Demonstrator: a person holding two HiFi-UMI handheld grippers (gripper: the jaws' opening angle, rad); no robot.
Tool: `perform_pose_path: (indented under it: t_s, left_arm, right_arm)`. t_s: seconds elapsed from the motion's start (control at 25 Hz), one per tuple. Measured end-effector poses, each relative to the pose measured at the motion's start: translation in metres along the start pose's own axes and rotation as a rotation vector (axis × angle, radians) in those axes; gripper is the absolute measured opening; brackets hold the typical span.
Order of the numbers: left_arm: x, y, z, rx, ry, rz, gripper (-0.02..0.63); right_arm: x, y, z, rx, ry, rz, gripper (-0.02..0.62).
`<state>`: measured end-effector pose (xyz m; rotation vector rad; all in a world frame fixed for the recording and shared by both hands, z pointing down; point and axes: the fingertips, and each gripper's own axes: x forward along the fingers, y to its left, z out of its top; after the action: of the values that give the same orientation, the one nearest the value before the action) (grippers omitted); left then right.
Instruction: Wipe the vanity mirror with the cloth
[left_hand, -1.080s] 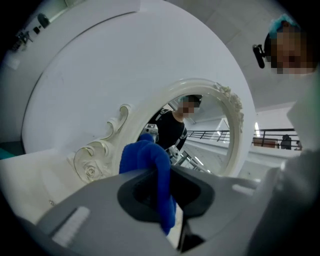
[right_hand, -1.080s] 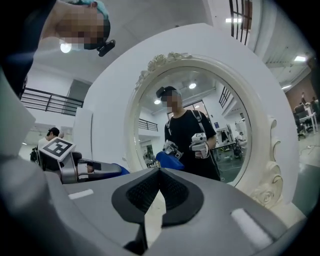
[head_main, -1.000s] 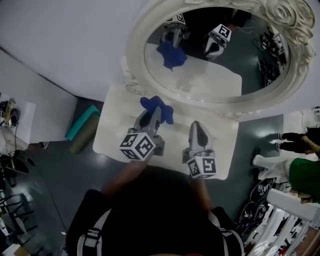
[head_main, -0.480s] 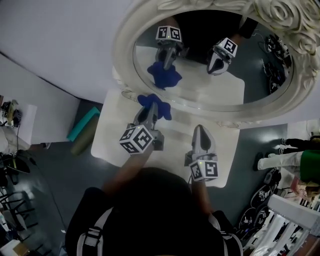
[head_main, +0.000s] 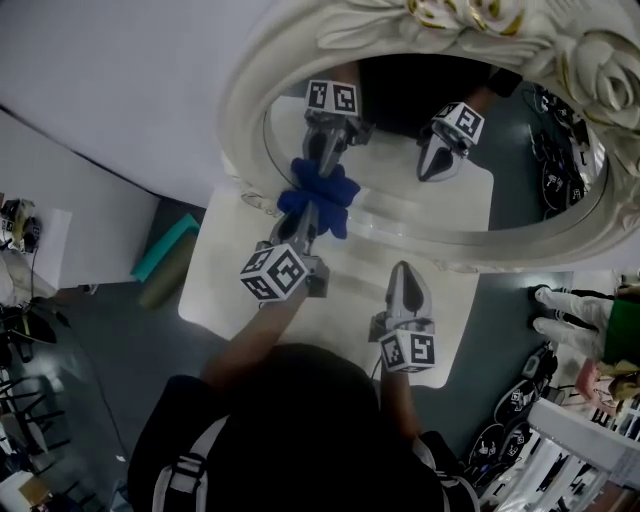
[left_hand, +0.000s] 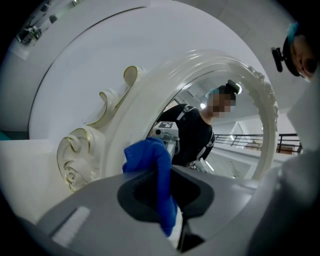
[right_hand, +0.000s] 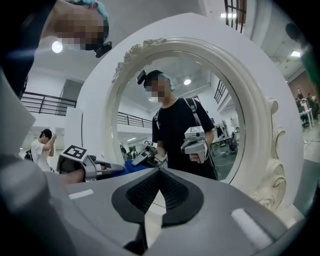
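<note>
Crumpled blue cloth (head_main: 320, 200), pressed to oval vanity mirror (head_main: 400, 200) — ornate white frame, upright

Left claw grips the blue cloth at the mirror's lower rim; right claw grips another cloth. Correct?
No: the right claw is empty, jaws shut on nothing in the right gripper view. The left claw does grip the blue cloth at the mirror's lower rim.

Large indoor hall: grey floor (head_main: 110, 340), balcony railings (right_hand: 42, 100).
</note>
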<state>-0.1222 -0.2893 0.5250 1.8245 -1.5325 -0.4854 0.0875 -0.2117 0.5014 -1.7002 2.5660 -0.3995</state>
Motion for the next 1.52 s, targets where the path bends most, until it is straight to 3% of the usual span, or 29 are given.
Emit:
perform_pose_path:
  t_s: [0.92, 1.12, 1.52]
  left_arm:
    - [0.015, -0.015, 0.013, -0.062, -0.041, -0.132, 0.040]
    - [0.012, -0.027, 0.028, -0.060, -0.058, -0.171, 0.040]
    - [0.005, -0.053, 0.047, -0.014, -0.007, -0.192, 0.040]
  right_arm:
    - [0.013, -0.005, 0.004, -0.021, 0.006, -0.003, 0.000]
    - [0.008, -0.007, 0.007, -0.027, -0.003, -0.004, 0.000]
    - [-0.005, -0.001, 0.005, -0.020, -0.030, 0.019, 0.000]
